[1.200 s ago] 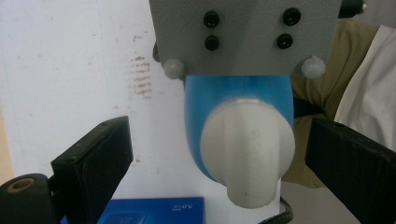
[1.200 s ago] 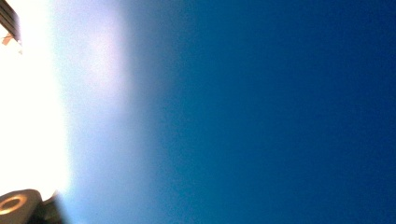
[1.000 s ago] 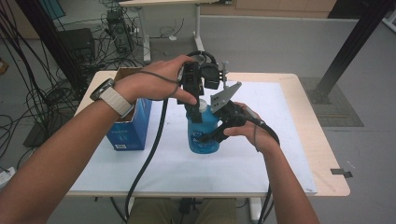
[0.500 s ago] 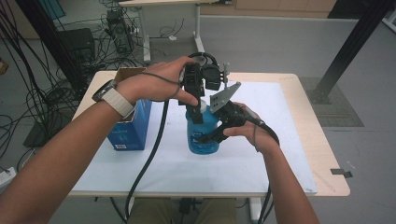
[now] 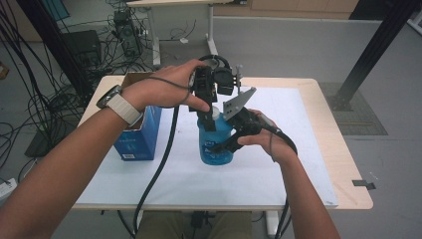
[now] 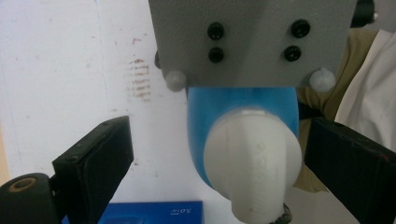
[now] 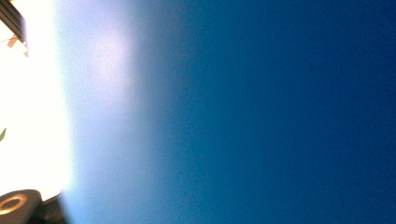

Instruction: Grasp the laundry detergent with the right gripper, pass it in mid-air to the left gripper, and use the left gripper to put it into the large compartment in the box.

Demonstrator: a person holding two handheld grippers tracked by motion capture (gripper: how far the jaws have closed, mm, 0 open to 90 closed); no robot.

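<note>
1. While the blue bottle point(image 5: 215, 144) stands upright near the middle of the surface point(image 5: 298, 164), both tools are busy with it.
2. The right tool point(image 5: 221, 145) is pressed to the bottle's side. Its own view is all blurry blue, very close up. I think it is clenched on the bottle, with black jaws seen across the blue side from above.
3. The left tool point(image 5: 209, 117) hangs over the top of the bottle. In the left tool's view its two black jaws are spread wide, one on each side of the white cap point(image 6: 252, 163), and touch nothing. So it is released.
4. A blue box point(image 5: 139, 134) stands to the left of the bottle, on the same white sheet.
5. The bottle looks like hard, smooth plastic, so it may slip or spin if squeezed softly. I cannot tell if it is full or heavy.
6. The cap has small ridges, so that is a good place for the left tool to bite. The wide middle of the bottle is the best place to keep it steady.
</note>
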